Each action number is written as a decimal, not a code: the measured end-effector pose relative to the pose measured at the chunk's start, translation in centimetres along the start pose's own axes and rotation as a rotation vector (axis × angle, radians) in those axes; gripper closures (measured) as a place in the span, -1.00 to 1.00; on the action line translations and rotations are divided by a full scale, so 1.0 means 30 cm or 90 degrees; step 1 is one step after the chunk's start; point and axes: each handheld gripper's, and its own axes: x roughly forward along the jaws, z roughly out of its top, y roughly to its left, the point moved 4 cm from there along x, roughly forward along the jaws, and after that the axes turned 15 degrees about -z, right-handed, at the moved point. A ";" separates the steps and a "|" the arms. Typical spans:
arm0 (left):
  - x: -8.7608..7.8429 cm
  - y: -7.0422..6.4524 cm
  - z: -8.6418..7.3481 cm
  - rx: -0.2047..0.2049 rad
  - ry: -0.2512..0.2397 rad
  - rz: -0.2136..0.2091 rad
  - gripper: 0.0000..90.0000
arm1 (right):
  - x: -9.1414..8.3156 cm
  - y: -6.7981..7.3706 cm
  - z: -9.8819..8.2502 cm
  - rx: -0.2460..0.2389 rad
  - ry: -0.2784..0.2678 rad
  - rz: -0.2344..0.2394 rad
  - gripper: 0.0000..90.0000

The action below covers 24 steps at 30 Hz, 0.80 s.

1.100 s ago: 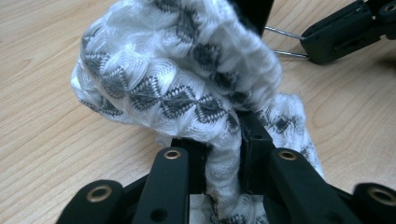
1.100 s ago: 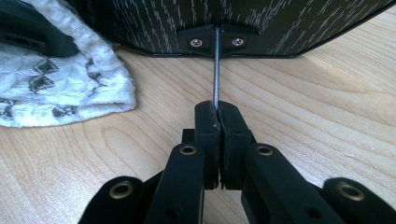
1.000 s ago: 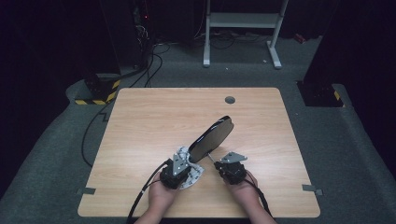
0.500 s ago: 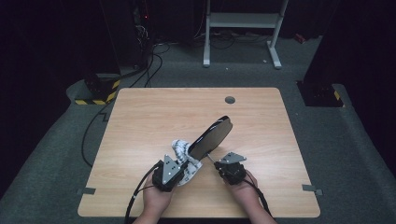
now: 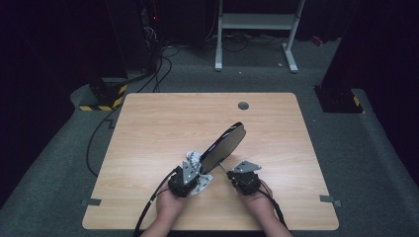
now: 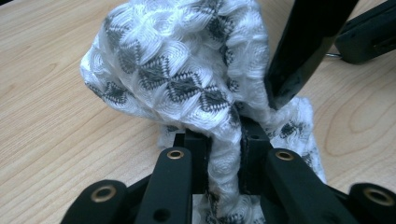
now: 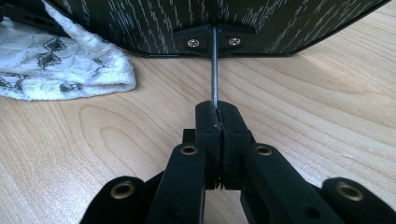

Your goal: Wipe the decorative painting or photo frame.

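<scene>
"Looking at the high view, where does the cloth [image 5: 193, 159] sit from the paddle-shaped board [image 5: 223, 146]?"

"Right against the board's lower end, at its left edge. The board's long axis runs up and to the right across the surface [image 5: 148, 128], tilted, with its far end raised."

"Which hand is nearer the cloth?"

"The left tool [image 6: 223, 140]. It is clenched on a bunched fold of it, so wiping along the board falls to that hand."

"And the other?"

"The right tool [image 7: 218, 122] is clenched on the thin metal rod [image 7: 214, 65] that runs from the bracket on the board's edge, propping it."

"How does the cloth look?"

"White, textured knit with grey diamond motifs, crumpled. The board is dark with fine pale streaks like wood grain."
</scene>
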 end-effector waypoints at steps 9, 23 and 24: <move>-0.174 -0.060 0.079 0.008 -0.122 -0.031 0.72 | 0.000 0.001 0.000 -0.003 0.000 0.000 0.98; -0.015 -0.034 0.002 -0.007 -0.020 -0.032 0.69 | 0.000 0.000 0.000 -0.002 0.000 0.000 0.97; -0.003 -0.030 0.001 -0.008 -0.015 -0.032 0.69 | -0.001 0.001 -0.001 0.005 0.003 -0.001 0.97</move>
